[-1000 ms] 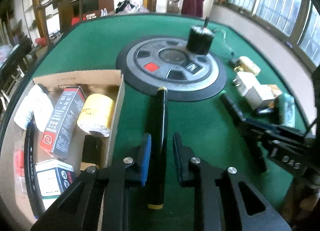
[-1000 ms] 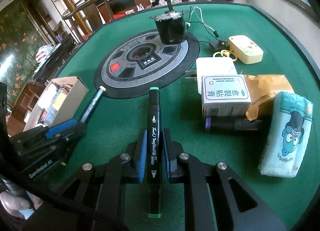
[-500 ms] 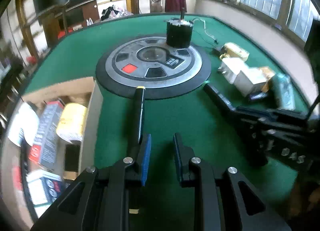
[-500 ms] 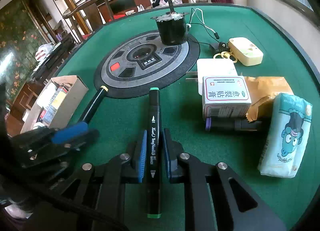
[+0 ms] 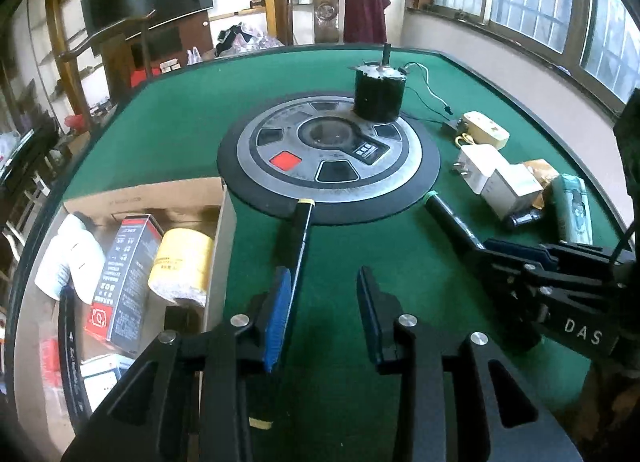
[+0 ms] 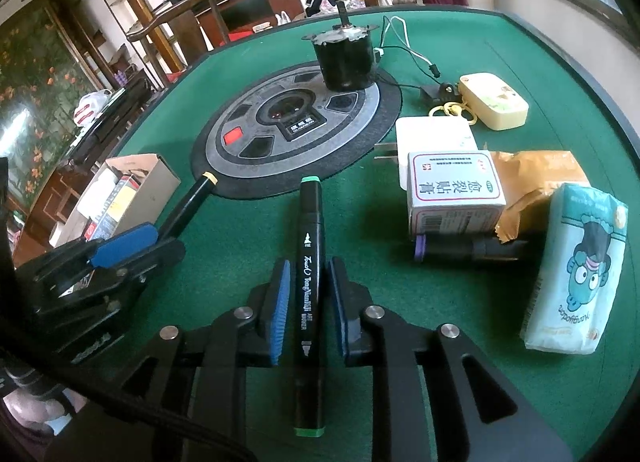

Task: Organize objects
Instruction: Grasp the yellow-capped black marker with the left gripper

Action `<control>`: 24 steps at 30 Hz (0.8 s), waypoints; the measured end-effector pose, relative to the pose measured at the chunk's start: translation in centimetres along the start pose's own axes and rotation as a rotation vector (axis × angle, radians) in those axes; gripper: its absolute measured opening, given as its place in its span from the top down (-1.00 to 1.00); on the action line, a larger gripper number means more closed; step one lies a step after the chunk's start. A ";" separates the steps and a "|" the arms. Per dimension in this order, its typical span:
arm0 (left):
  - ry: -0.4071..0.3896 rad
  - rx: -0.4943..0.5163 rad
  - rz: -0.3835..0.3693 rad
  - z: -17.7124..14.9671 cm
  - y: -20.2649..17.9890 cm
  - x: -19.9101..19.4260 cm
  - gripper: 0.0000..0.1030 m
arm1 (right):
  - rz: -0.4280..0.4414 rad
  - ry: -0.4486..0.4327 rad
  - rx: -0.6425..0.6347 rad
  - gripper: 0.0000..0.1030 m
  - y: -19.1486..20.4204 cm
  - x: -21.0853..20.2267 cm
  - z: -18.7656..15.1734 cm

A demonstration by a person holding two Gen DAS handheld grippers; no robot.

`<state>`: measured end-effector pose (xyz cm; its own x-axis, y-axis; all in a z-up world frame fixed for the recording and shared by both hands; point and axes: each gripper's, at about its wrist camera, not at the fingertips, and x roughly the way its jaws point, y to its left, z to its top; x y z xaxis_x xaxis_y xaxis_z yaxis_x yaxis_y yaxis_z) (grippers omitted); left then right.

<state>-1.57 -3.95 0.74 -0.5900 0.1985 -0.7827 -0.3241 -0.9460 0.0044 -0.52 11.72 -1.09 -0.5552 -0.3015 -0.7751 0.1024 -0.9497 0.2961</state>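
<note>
My left gripper (image 5: 322, 278) hovers low over the green table, its jaws opening with nothing between them. A black marker with yellow caps (image 5: 298, 238) lies on the felt, passing under the left finger, outside the pads. Beside it stands the cardboard box (image 5: 218, 246). My right gripper (image 6: 309, 266) has a black marker with green caps (image 6: 310, 246) between its jaws. They are opening, and a thin gap shows on each side of the marker. From the right wrist view, the left gripper (image 6: 132, 246) sits at the left with the yellow-capped marker (image 6: 188, 205) running out beyond it.
The box holds a yellow roll (image 5: 182, 266), a grey and red carton (image 5: 126, 278) and white bottles. A round control disc (image 5: 328, 149) carries a black motor (image 5: 378, 91). At the right lie a white medicine box (image 6: 454, 189), a tissue pack (image 6: 576, 274), a cream device (image 6: 494, 105) and a purple-capped marker (image 6: 460, 252).
The left jaws have let go of the yellow-capped marker and spread; it now lies left of them and the camera has turned right. The right jaws have eased slightly off the green-capped marker.
</note>
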 end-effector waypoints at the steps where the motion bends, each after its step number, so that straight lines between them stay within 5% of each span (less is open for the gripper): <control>1: -0.001 -0.005 0.005 0.0 0.1 0.0 0.43 | 0.000 0.000 0.000 0.67 0.0 0.0 0.0; 8: 0.028 0.076 0.145 -0.4 -0.9 1.4 0.05 | 0.002 -0.002 0.002 0.66 -0.1 0.0 0.0; 12: 0.018 0.060 0.144 -0.5 -0.8 1.4 0.05 | 0.004 -0.006 0.002 0.65 -0.1 0.0 0.0; 13: 0.020 0.055 0.138 -0.5 -0.8 1.4 0.09 | 0.002 -0.008 -0.001 0.65 0.0 0.0 -0.1; 17: 0.033 0.062 0.032 -0.9 -1.4 0.8 0.77 | -0.008 -0.014 -0.051 0.48 0.7 0.1 -0.2; 20: 0.039 0.044 -0.011 -1.4 -1.7 0.2 0.78 | -0.043 -0.027 -0.111 0.30 1.8 0.2 -0.7; 24: 0.049 -0.032 -0.080 -1.8 -0.8 -0.4 0.78 | -0.137 -0.021 -0.196 0.41 3.4 0.5 -1.1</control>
<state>0.24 -3.70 -0.08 -0.5259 0.2619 -0.8092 -0.3443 -0.9355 -0.0791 0.44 8.29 -1.07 -0.5915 -0.1687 -0.7884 0.1819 -0.9806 0.0734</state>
